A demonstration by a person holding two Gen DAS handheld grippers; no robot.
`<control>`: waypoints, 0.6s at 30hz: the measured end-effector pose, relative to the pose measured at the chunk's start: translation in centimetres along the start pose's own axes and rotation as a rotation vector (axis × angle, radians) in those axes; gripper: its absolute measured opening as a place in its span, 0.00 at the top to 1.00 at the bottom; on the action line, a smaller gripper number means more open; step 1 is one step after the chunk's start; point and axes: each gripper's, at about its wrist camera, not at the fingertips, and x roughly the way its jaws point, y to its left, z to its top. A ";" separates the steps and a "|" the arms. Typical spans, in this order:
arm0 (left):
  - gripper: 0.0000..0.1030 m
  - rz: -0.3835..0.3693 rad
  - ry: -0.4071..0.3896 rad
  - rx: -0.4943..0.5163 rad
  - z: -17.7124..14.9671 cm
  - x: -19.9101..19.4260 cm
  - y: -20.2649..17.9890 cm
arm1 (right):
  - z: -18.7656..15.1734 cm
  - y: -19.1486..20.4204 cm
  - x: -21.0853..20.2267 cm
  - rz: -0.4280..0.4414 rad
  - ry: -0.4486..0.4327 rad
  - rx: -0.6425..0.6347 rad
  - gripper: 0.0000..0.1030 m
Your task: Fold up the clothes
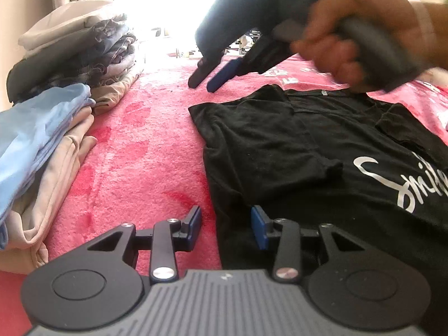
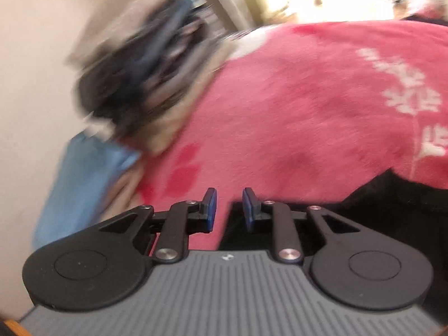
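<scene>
A black T-shirt [image 1: 322, 151] lies spread on the pink blanket [image 1: 145, 151], filling the left wrist view from the centre out to 3 o'clock, with white script lettering [image 1: 403, 184] at the right edge and its collar toward 1 o'clock. The left gripper [image 1: 226, 225] sits low at 6 o'clock, jaws parted and empty; the left finger is over bare pink pile and the right finger over the shirt's near left edge, though whether it touches the cloth can't be made out. Up at 12 o'clock the right gripper [image 1: 207, 79] angles down toward the blanket just beyond the shirt's far left corner, a person's hand [image 1: 358, 36] wrapped round its handle at 1 o'clock, blurred. Its jaws stand a narrow gap apart with nothing between them. In the right wrist view that same gripper [image 2: 229, 210] shows the slim gap clearly, pink blanket [image 2: 294, 106] behind the blue pads and black shirt fabric [image 2: 392, 207] off at 4 o'clock. Over at 9 to 10 o'clock in the left view sits a stack of folded clothes [image 1: 81, 47], and in front of it a second pile topped by a light blue garment [image 1: 42, 140] over beige pieces. The same stacks smear past at 10 o'clock in the right view.
</scene>
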 end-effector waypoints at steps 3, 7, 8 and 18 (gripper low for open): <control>0.61 0.002 -0.005 0.002 -0.1 0.0 0.0 | -2.1 2.0 0.9 0.053 0.168 -0.131 0.80; 0.61 0.019 -0.009 -0.001 -0.2 -0.1 -0.3 | -3.5 1.1 4.0 -0.021 0.161 -0.146 0.92; 0.61 0.020 -0.009 -0.002 -0.2 -0.1 -0.3 | -2.9 0.6 4.1 -0.034 0.087 -0.117 0.92; 0.61 0.010 -0.012 -0.004 -0.3 -0.1 -0.1 | -0.7 1.0 1.0 -0.014 0.106 -0.144 0.79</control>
